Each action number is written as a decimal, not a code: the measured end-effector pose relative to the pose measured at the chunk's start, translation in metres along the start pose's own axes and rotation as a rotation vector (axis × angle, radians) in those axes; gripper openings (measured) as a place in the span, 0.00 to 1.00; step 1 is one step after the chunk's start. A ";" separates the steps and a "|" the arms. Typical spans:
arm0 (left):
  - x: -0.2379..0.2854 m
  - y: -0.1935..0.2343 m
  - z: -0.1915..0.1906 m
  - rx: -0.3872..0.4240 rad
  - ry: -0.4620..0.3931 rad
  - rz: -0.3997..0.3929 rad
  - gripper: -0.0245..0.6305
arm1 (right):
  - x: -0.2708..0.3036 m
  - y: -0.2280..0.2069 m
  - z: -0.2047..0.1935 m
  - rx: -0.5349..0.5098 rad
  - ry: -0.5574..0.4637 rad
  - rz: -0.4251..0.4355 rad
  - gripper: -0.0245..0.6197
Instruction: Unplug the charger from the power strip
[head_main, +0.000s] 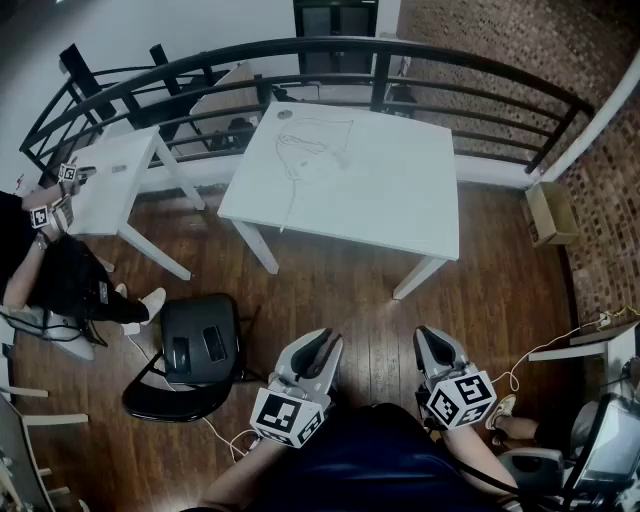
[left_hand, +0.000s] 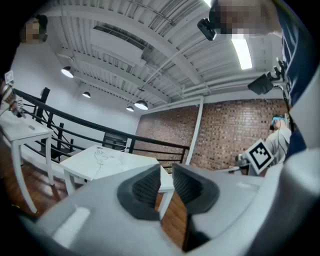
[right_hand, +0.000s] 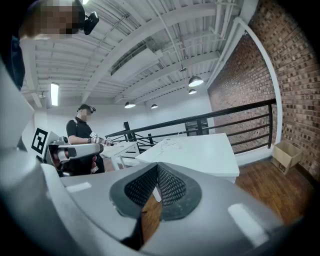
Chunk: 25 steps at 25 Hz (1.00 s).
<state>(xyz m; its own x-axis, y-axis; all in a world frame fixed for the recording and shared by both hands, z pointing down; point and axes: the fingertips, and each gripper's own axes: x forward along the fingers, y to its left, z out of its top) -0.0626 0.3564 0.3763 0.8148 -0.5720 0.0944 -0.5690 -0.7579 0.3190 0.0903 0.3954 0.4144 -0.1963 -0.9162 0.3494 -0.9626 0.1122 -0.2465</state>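
Observation:
A white table stands across the wooden floor ahead of me. A thin white cable loops over its far left part, with a small pale object at the far end; I cannot make out a charger or a power strip. My left gripper is low in the head view, well short of the table, with a narrow gap between its jaws and nothing in it. My right gripper is beside it with its pads pressed together and empty. Both gripper views show the table far off.
A black chair sits to my left front. A smaller white table stands at far left, where another person holds grippers. A black railing runs behind the tables. A cardboard box lies by the brick wall.

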 end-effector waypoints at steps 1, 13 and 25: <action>0.001 0.012 0.003 0.002 -0.001 0.000 0.15 | 0.010 0.004 0.001 -0.001 -0.001 -0.006 0.06; 0.041 0.103 0.027 -0.009 -0.004 0.045 0.15 | 0.106 0.002 0.024 -0.021 0.044 -0.015 0.06; 0.139 0.153 0.055 0.040 0.024 0.166 0.15 | 0.226 -0.054 0.080 0.009 0.014 0.142 0.05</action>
<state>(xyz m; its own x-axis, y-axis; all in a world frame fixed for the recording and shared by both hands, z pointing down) -0.0427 0.1434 0.3867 0.7117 -0.6828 0.1654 -0.6994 -0.6662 0.2590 0.1131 0.1514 0.4348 -0.3329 -0.8858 0.3233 -0.9234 0.2368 -0.3020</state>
